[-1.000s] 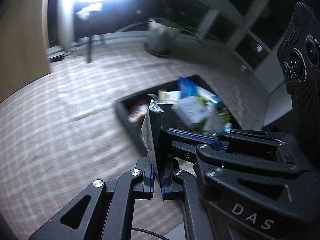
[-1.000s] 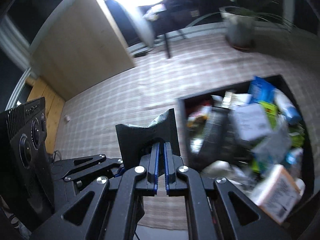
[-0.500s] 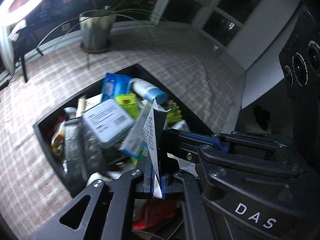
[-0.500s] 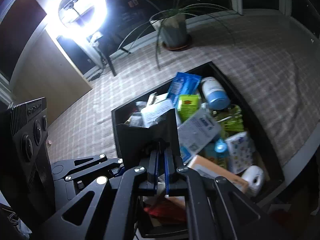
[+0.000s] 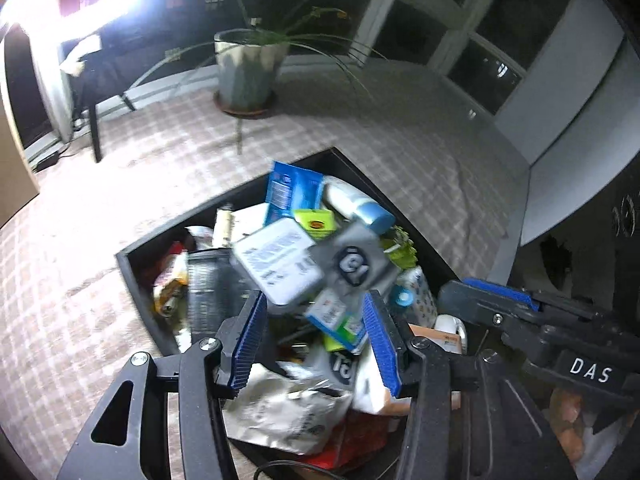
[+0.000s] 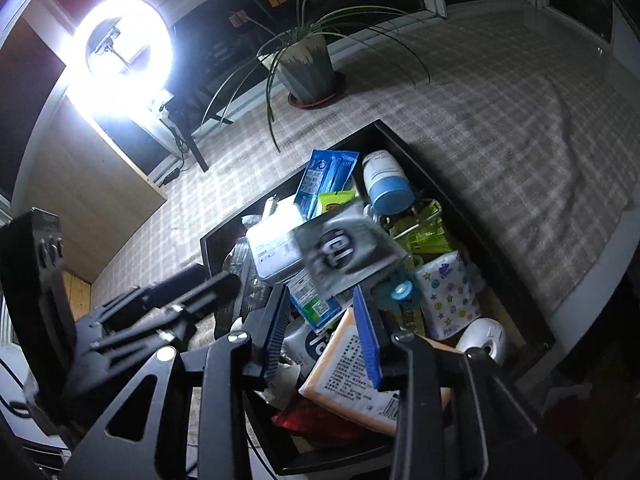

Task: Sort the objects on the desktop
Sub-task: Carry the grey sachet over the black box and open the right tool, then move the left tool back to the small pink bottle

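Both grippers, left gripper point(image 5: 316, 340) and right gripper point(image 6: 322, 330), are opening empty; the grey packet point(image 6: 346, 252) is dropping just ahead of them into the black bin point(image 6: 430, 172), being sorted there

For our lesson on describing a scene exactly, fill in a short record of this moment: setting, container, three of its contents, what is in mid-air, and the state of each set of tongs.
setting: table with checked cloth, potted plant, ring light
container: black bin, heaped full
contents: blue-capped bottle, blue packet, star-print tissue pack
mid-air: grey packet, blurred, above the heap
left tongs: opening, nothing pressed between them
right tongs: opening, nothing pressed between them
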